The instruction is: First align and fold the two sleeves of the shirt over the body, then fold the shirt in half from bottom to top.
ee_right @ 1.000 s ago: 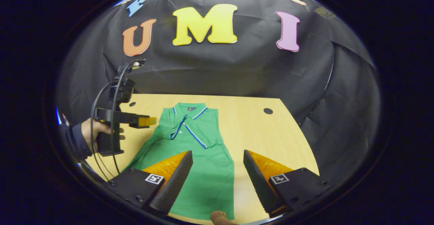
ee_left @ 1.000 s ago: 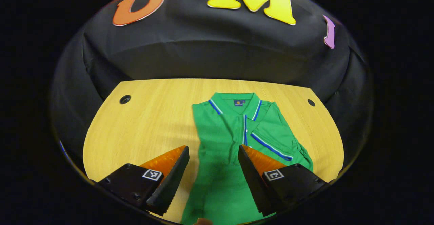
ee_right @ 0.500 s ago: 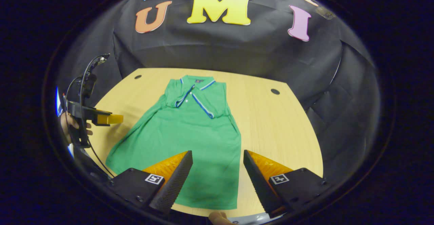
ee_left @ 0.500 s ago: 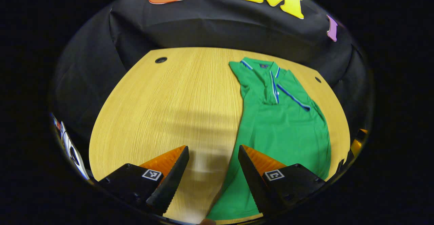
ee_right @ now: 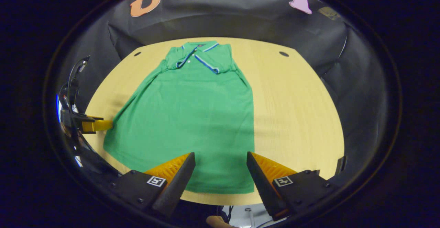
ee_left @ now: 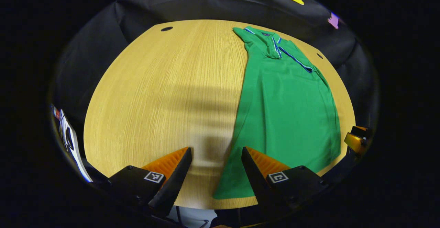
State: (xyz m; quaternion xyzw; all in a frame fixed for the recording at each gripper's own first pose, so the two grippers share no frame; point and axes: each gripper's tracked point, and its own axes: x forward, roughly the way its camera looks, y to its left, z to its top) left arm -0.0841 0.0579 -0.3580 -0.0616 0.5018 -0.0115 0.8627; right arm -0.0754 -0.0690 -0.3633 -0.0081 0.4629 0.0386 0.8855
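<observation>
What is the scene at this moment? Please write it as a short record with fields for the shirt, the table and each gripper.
shirt: green polo shirt, lying flat, collar at the far end, both sleeves folded over the body
bottom fold: not yet done; hem lies near the table's near edge
table: light wooden table
left gripper: jaws open, holding nothing, above the shirt's near left corner
right gripper: jaws open, holding nothing, above the hem

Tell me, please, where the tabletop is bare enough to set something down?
Bare wood flanks the shirt: the table between its left edge and the wall, and between its right edge and the table's rim. The near edge is crowded by both claws.
</observation>
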